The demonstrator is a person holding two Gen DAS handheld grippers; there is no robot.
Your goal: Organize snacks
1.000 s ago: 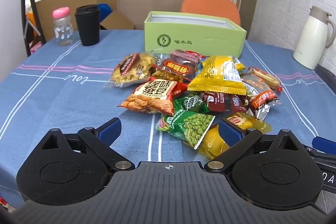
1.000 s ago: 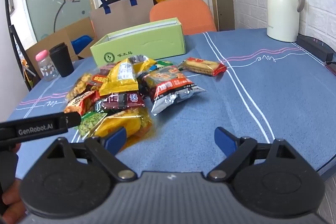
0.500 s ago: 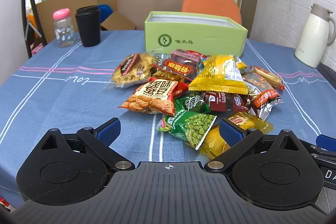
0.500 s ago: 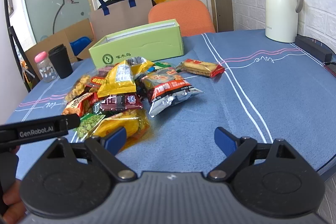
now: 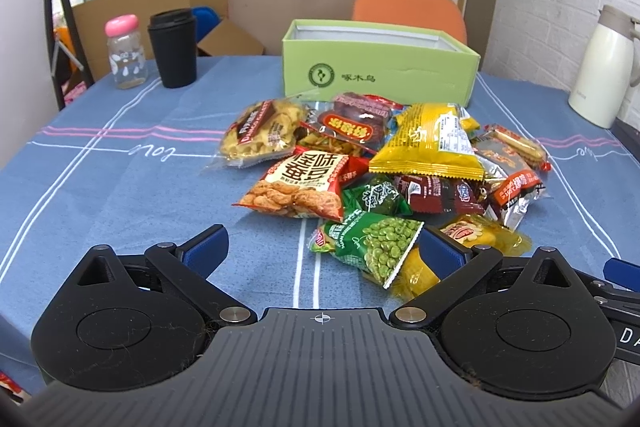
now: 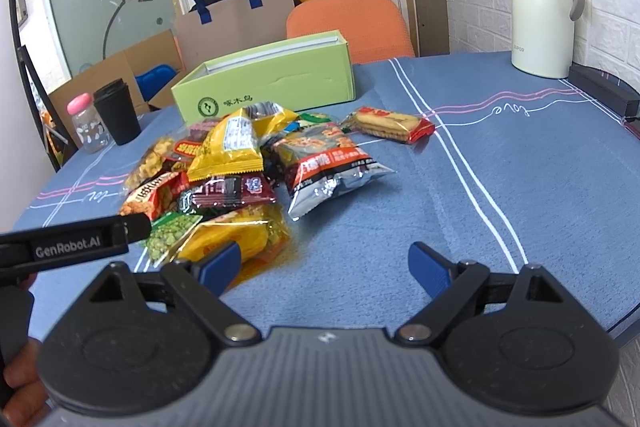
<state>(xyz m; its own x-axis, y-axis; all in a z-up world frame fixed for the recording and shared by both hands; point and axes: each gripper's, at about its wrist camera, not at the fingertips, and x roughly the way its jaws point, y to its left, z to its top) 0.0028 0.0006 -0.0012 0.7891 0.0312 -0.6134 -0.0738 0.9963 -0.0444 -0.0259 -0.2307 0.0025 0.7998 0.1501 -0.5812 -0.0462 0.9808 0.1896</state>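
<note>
I've got both the left gripper [image 5: 322,247] and right gripper [image 6: 324,263] gaping wide, holding nothing, just short of the snack pile [image 5: 384,167] (green box [image 5: 380,73] behind it).

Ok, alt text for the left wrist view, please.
The left gripper, jaws open and holding nothing, faces a pile of snack packets on a blue tablecloth. An open green box stands just behind the pile.

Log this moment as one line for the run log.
left gripper: open, empty | right gripper: open, empty | snacks: piled on table | green box: behind pile
</note>
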